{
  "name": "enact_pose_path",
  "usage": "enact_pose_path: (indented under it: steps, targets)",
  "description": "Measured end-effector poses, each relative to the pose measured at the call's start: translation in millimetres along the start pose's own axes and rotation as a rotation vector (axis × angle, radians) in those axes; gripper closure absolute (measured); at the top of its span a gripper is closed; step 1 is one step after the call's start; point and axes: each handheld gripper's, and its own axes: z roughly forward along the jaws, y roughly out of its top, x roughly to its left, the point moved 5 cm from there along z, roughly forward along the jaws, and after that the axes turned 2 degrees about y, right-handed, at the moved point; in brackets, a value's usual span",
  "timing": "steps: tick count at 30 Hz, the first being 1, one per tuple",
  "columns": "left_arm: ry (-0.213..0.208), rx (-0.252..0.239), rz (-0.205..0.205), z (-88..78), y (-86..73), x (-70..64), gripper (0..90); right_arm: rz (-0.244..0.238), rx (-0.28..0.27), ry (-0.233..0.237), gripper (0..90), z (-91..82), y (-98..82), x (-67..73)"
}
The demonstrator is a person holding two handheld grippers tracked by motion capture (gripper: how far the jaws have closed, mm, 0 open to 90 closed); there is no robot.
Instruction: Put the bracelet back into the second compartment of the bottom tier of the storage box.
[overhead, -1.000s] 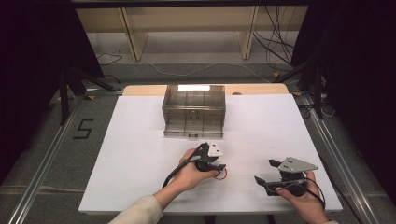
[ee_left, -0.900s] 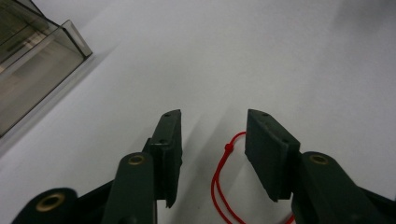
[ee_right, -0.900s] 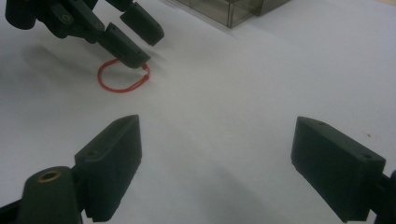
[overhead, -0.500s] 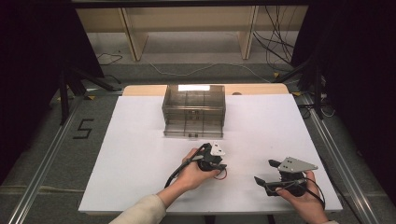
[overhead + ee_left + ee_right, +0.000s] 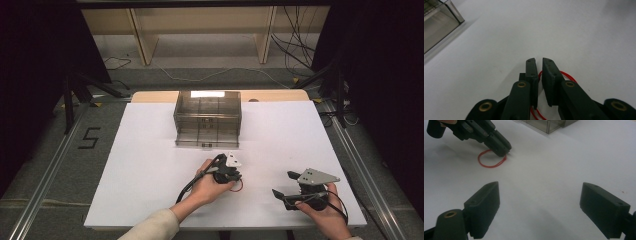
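Two grippers: one in each hand, both low over the near part of the white tabletop (image 5: pixel 150 150), well apart from each other.
Right gripper (image 5: pixel 290 186): near the right front corner in the high view; jaws spread wide, with bare tabletop between them in the right gripper view.
Left gripper (image 5: pixel 539 65): tips down at the tabletop, left of the right one and a little farther in; its jaws have just been closing and now stand almost together, with a thin gap left between the pads.
Rubber band (image 5: pixel 491 159): red loop lying flat on the tabletop under the left gripper's tips; one strand runs up into the gap between the jaws in the left gripper view. Whether the pads already pinch it I cannot tell.
Left hand (image 5: pixel 210 182): wrapped round the gripper's body, light sleeve coming in from the bottom edge.
Drawer box (image 5: pixel 207 119): clear, smoky plastic, at the far middle of the tabletop, well beyond the band.
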Motion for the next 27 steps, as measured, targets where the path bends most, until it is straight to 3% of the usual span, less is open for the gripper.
enact_pose_path:
  steps: [18, 27]
  targets:
    - [0.014, -0.031, 0.020, -1.8, -1.8, -1.6, 88.0, 0.000, 0.000, 0.002, 17.0, -0.1, 0.1, -0.1]
    - [0.021, -0.072, -0.011, -9.7, 1.4, 4.3, 88.0, 0.001, -0.003, 0.005, 17.0, -0.2, 0.0, -0.3]
